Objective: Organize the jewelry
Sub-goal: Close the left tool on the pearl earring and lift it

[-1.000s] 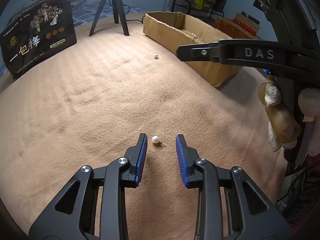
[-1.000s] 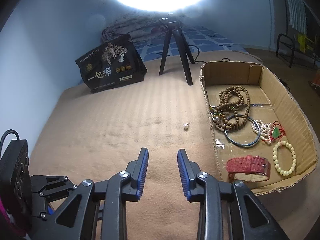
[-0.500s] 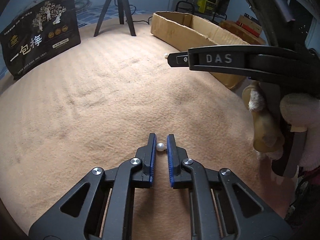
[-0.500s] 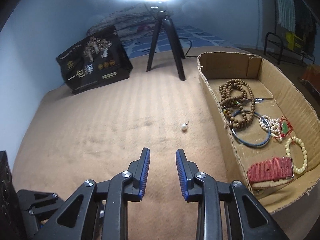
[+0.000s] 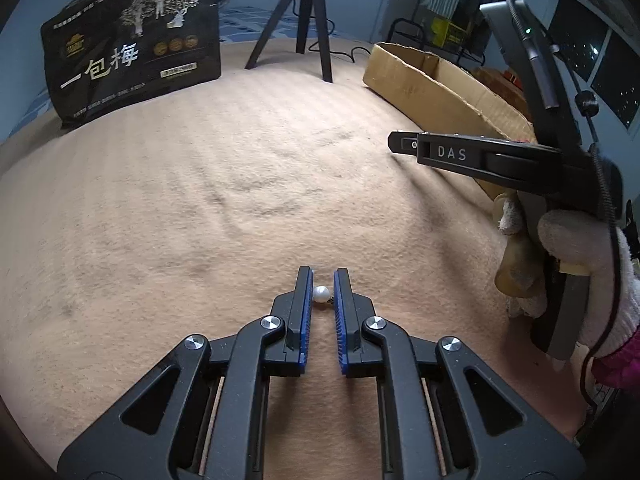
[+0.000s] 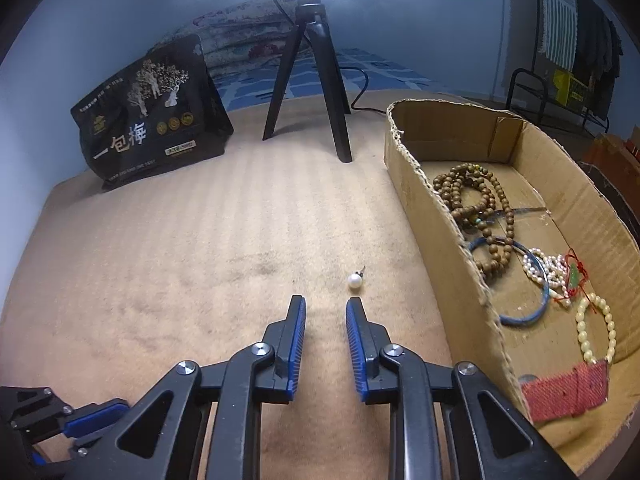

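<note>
Between the blue pads of the left hand-held gripper [image 5: 323,276], in the left wrist view, sits a pearl stud [image 5: 321,293] on the tan blanket [image 5: 168,208]. The pearl touches the left pad and its small post points at the right one, so the jaws look clenched on it, low against the fabric. To the right, a gloved hand [image 5: 576,276] carries the other tool, whose black fingers reach out above the blanket. Far right lies the cardboard box [image 5: 436,88], with a black bag [image 5: 132,56] and a tripod [image 5: 308,20] standing at the far edge.

Over in the right wrist view, the right hand-held gripper [image 6: 325,305] has nothing between its pads, and its jaws are closing. A second pearl stud [image 6: 354,280] lies on the blanket just beyond the right fingertip, near the box's left wall [image 6: 448,236] but apart from it. Inside the box [image 6: 568,184] are wooden beads [image 6: 476,208], a blue bangle [image 6: 532,308], a pale bead bracelet [image 6: 596,328] and a red strap [image 6: 564,392].

My reading: the step in hand is picking up the last two loose studs. The left tool needs to lift its pearl without letting it roll out, then carry it right, over the box wall, and release. The right tool needs to spread its jaws, slide slightly right and far so they straddle the pearl, then pinch.
</note>
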`<action>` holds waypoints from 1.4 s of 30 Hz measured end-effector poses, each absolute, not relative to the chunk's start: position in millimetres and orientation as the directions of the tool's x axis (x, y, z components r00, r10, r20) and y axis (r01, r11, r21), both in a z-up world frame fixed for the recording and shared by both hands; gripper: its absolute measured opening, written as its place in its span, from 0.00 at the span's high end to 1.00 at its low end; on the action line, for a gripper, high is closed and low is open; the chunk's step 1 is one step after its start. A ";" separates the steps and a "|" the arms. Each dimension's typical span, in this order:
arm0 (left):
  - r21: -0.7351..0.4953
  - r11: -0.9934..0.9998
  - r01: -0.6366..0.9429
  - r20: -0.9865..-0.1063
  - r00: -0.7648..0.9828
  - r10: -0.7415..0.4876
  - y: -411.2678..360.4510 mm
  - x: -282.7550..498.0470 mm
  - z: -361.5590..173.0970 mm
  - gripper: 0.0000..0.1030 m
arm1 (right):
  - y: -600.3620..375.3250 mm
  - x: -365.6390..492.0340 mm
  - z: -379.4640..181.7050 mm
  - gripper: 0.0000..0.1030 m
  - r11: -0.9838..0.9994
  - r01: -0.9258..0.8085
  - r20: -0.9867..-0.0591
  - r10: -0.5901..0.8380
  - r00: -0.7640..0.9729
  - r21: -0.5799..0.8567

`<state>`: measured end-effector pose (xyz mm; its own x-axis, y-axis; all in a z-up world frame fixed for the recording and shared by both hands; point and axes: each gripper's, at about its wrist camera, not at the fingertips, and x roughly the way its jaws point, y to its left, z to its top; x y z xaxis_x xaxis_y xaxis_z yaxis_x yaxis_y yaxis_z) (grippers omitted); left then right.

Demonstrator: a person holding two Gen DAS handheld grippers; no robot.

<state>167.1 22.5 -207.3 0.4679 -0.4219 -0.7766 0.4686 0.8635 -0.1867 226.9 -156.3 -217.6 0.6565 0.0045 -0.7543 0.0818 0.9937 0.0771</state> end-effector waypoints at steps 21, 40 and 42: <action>-0.223 0.845 0.486 -0.752 0.465 -0.466 30.5 162.3 -206.4 0.91 | -156.1 245.3 -228.2 0.95 0.988 0.144 -0.769 -0.047 0.638 0.059; -0.236 0.838 0.492 -0.749 0.458 -0.480 31.8 163.2 -207.4 0.91 | -154.7 242.4 -225.4 0.84 0.984 0.179 -0.762 -0.095 0.641 0.028; -0.239 0.837 0.492 -0.747 0.457 -0.482 31.4 163.7 -207.6 0.91 | -153.1 244.6 -226.1 0.84 0.983 0.181 -0.764 -0.107 0.637 0.013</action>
